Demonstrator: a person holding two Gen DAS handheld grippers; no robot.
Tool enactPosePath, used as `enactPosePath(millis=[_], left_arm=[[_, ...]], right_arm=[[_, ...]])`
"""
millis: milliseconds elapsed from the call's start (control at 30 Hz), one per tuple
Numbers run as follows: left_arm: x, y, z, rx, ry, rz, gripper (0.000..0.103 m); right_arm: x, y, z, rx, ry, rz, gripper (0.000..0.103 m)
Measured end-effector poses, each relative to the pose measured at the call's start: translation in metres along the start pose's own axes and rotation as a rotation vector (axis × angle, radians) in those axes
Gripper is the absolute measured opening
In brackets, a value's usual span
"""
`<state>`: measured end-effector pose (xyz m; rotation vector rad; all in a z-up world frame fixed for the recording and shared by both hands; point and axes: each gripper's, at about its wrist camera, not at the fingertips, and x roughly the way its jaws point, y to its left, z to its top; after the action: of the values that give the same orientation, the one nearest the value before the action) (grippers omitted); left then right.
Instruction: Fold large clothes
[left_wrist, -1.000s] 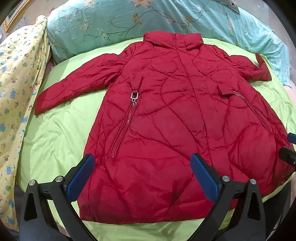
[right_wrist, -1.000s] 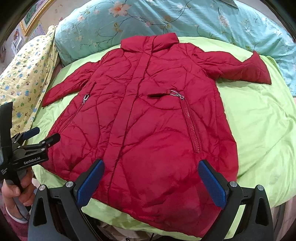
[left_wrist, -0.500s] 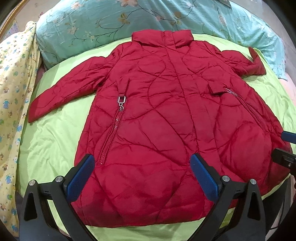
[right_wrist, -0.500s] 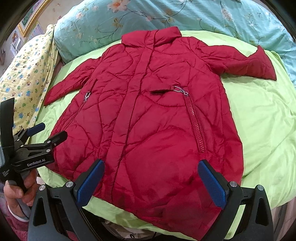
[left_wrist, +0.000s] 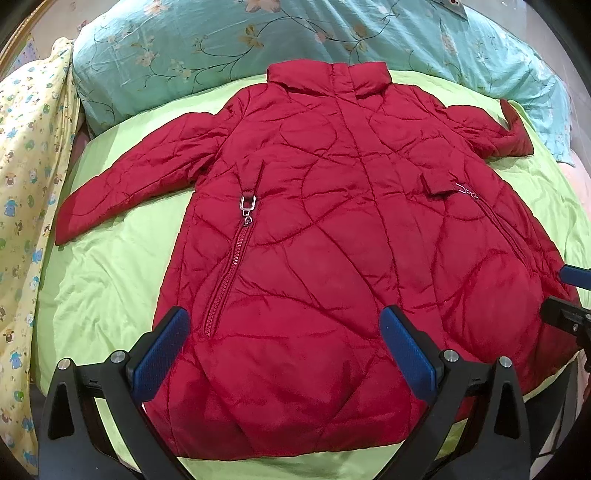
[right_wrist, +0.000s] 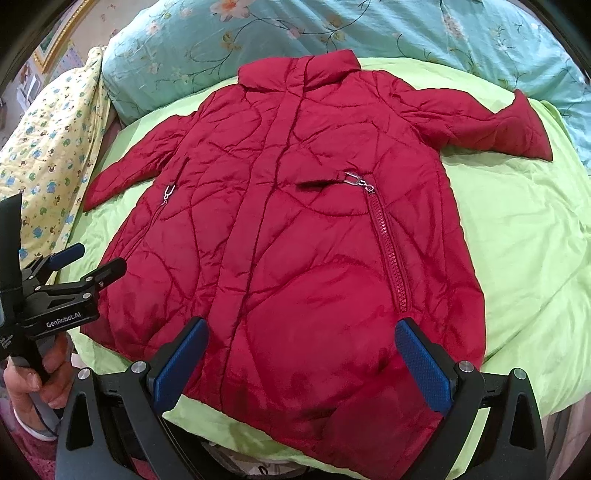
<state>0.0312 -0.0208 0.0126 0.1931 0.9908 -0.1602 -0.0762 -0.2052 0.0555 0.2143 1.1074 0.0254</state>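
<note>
Coat (left_wrist: 325, 236), red and quilted, lies face up and spread flat on the green sheet (left_wrist: 107, 280), collar toward the floral pillow (left_wrist: 280, 33), both sleeves out to the sides and nothing yet folded. Left gripper (left_wrist: 284, 347) hangs over the hem on the left half, jaws spread wide and empty; whether its pads touch the cloth cannot be told. Right gripper (right_wrist: 303, 354) sits likewise over the hem on the right half, jaws parted, nothing between them. Each tool appears at the edge of the other's view (the left one, with the hand on its handle, beside the coat's left edge). Judged step: approach for a first grasp at the hem or side edges. To do it well, each gripper should go to an outer edge, not the padded middle, and pinch through both layers, since the filling is thick and the shell looks slippery. The sleeves are best brought in across the body before the length is halved. Lifts on both sides should match, or the bulk will slide and skew the fold
</note>
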Motion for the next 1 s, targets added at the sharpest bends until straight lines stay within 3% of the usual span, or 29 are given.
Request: enactPosePath(millis=[300,467,800,1000], left_arm=[[0.005,0.003,0.004,-0.011,0.005,-0.005,0.103],[0.013,0.011,0.010,-0.051,0.012,-0.062,0.103],[0.029,0.028,0.024,-0.107,0.022,-0.060,0.103],[0.042,0.032,0.032,-0.114,0.034,-0.050,0.103]], right_arm=[[-0.002,-0.019,0.010,0.033,-0.023,-0.026,0.101],[-0.005,-0.040,0.017,0.064,-0.054,-0.058,0.101],[-0.004,-0.120,0.051,0.226,-0.143,-0.101,0.101],[0.001,-0.171,0.084,0.288,-0.194,-0.180,0.101]])
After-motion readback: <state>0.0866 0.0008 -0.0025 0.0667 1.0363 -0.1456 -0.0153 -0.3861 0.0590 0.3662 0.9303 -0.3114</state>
